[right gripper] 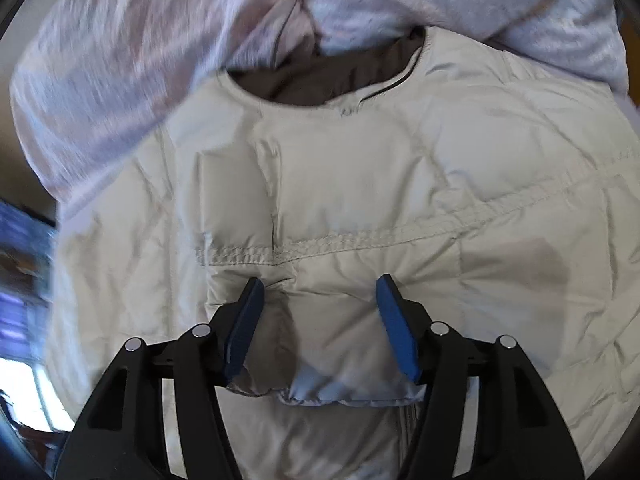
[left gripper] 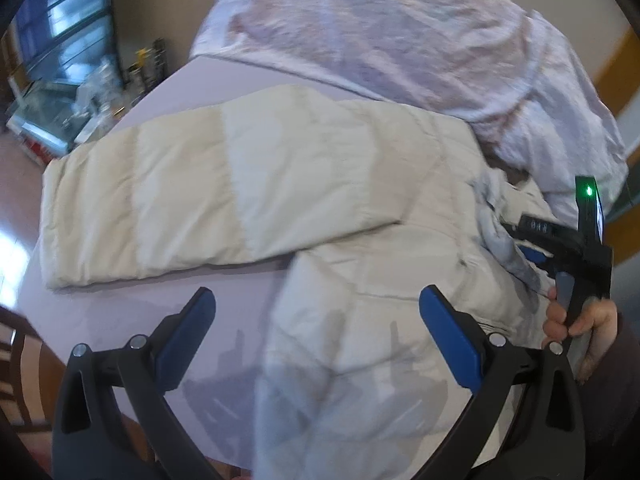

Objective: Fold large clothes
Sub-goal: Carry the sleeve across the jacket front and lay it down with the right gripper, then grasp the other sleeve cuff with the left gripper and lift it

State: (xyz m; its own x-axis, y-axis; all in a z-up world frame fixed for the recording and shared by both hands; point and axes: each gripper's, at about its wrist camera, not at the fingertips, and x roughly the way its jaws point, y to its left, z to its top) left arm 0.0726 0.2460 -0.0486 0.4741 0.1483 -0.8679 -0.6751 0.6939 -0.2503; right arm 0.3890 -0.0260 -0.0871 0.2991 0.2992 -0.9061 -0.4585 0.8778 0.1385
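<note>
Left tongs (left gripper: 318, 312): standing wide apart, gripping nothing, hovering over the jacket's lower body and the bare lilac surface. Right tongs (right gripper: 318, 300): also apart, pads pressing down on either side of a puffed ridge of jacket fabric without closing on it.

Blanket (left gripper: 400, 28): pinkish, fleecy, heaped at the far side, lying over the jacket's collar end. Risk: any pull on the jacket is likely dragging the blanket along or snagging under it.

Jacket (right gripper: 360, 184): cream, quilted, padded, lying front-up on the lilac bed (left gripper: 132, 308), collar away from the person. Risk: slippery shell and springy filling are making a shallow pinch slide off, and a fold is likely puffing back open.

Sleeve (left gripper: 208, 188): stretching flat out to the left, well apart from the left tongs. Risk: lifting it by one layer is leaving the fold crooked.

Zipper (right gripper: 384, 88): partly open at the neck; tugging unevenly is likely skewing the front panels.
</note>
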